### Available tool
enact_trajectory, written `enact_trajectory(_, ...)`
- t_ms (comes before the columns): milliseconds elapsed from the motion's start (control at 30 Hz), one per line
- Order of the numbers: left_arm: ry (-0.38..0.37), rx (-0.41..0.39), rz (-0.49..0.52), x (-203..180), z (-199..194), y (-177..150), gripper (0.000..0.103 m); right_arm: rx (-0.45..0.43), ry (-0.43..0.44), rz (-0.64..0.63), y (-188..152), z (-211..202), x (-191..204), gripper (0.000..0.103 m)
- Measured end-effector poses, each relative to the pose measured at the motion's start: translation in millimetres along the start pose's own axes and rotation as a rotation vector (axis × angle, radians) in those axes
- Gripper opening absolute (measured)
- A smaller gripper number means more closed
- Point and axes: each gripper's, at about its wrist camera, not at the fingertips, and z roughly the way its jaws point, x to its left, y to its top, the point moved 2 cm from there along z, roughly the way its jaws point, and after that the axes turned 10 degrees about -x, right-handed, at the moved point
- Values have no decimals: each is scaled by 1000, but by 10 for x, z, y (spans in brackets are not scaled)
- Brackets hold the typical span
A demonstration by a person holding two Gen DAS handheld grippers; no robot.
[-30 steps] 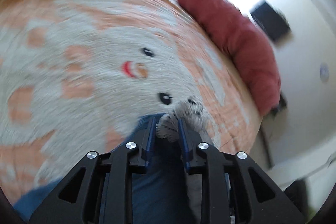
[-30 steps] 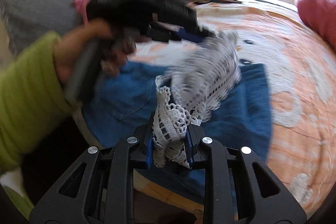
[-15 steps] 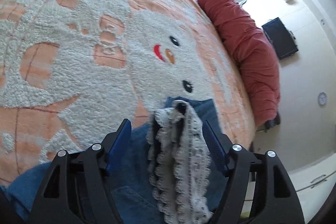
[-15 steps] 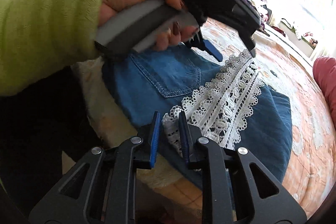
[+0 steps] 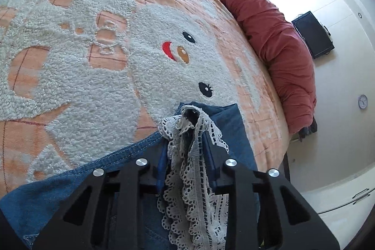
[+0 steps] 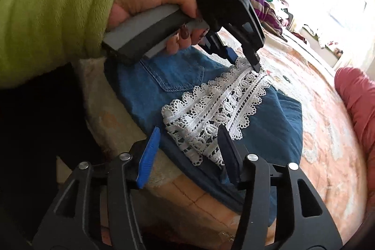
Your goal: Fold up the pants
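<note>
Releasing lace trim (image 6: pixel 218 107): right claw (image 6: pixel 187 151) now spread | left claw (image 5: pixel 186 156) re-pinching it (pants (image 6: pixel 173 72) flat)

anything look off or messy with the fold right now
The far end of the lace trim is bunched and stands up between the left gripper fingers instead of lying flat on the blue denim pants. The right gripper is open at the near end, where the lace lies flat.

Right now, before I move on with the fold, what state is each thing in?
Left gripper: fingers close either side of the lace trim, grip unclear.
Right gripper: open, fingers spread beside the near end of the lace.
Denim pants: folded over, lying on the bed, back pocket up.
Lace trim: lying on the denim, far end bunched.
Blanket: spread under the pants.
</note>
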Motion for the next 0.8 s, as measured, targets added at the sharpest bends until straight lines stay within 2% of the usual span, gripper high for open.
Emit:
enact_trajectory(67,-3,-2,-7,12,-16,8,22,31,-11,-8,-6,90,11,44)
enact_trajectory(133,-4,-4,-9,19,-36,6,22,44,4,-8,-14,167,9,19)
enact_trajectory(167,-6,-6,-7,15,-46,6,22,48,28,18,-5,181,-11,11)
enact_trajectory(200,-9,-8,-6,11,-66,5,22,41,47,67,17,164,-59,10)
enact_trajectory(267,-13,-12,-2,-3,-126,11,21,5,74,134,82,92,-121,9)
enact_trajectory(367,1,-20,4,-8,-244,-8,21,-22,118,119,139,22,-69,9)
enact_trajectory(567,87,-23,47,59,-287,-38,21,17,158,102,24,135,30,11)
enact_trajectory(700,131,-9,34,190,-201,-54,24,12,184,116,22,88,25,24)
enact_trajectory(800,129,-42,43,174,-268,-9,26,-45,230,167,54,-131,-73,28)
